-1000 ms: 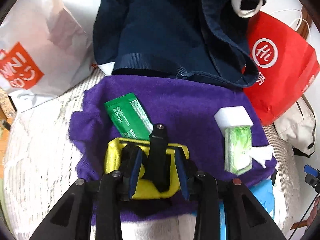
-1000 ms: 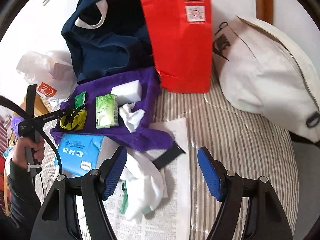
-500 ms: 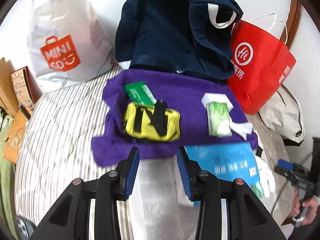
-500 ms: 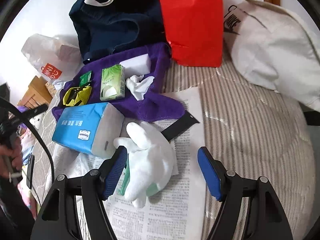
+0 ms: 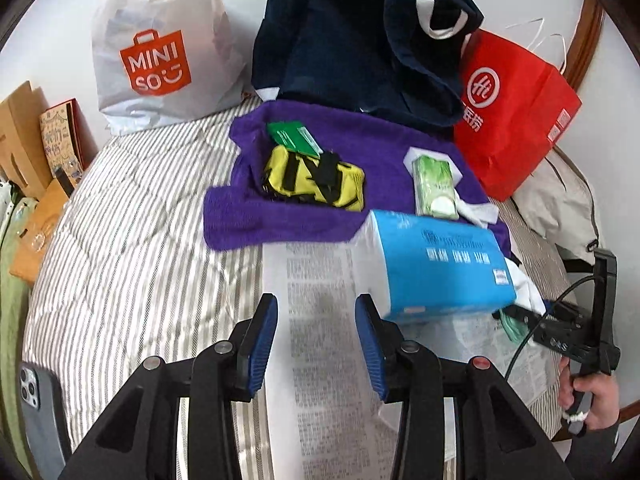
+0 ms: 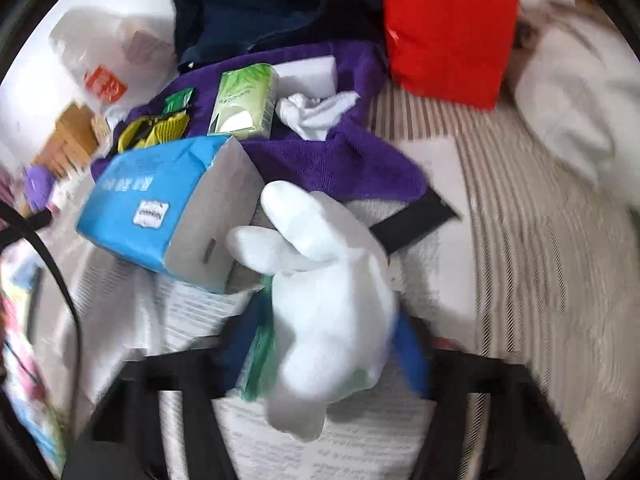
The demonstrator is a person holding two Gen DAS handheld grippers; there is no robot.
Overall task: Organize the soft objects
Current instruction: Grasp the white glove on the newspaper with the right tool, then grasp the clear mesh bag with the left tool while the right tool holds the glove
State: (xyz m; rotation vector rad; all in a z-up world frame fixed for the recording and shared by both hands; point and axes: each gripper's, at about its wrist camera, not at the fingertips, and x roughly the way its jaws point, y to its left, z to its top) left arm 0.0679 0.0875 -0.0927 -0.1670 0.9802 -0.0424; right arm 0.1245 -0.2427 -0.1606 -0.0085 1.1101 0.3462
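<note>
Here, in the left wrist view, the left hand-held gripper (image 5: pixel 316 344) hovers narrowly parted and empty over the newspaper (image 5: pixel 320 320) on the striped bed (image 5: pixel 132 240), probably free for the next item. Sorted things lie on the purple towel (image 5: pixel 280 216) toward the bed's far edge: the yellow pouch (image 5: pixel 312 180) and green tissue pack (image 5: pixel 434 188). Only this view shows the white shopping bag (image 5: pixel 160 44) and the hand (image 5: pixel 592 400) working the other tool.

In the blurred right wrist view, the right hand-held gripper (image 6: pixel 320 344) is closing, with the white plush toy (image 6: pixel 324 300) between its jaws, apparently for lifting. The toy lies on the newspaper beside the blue tissue pack (image 6: pixel 160 200), largely hidden in the left view.
</note>
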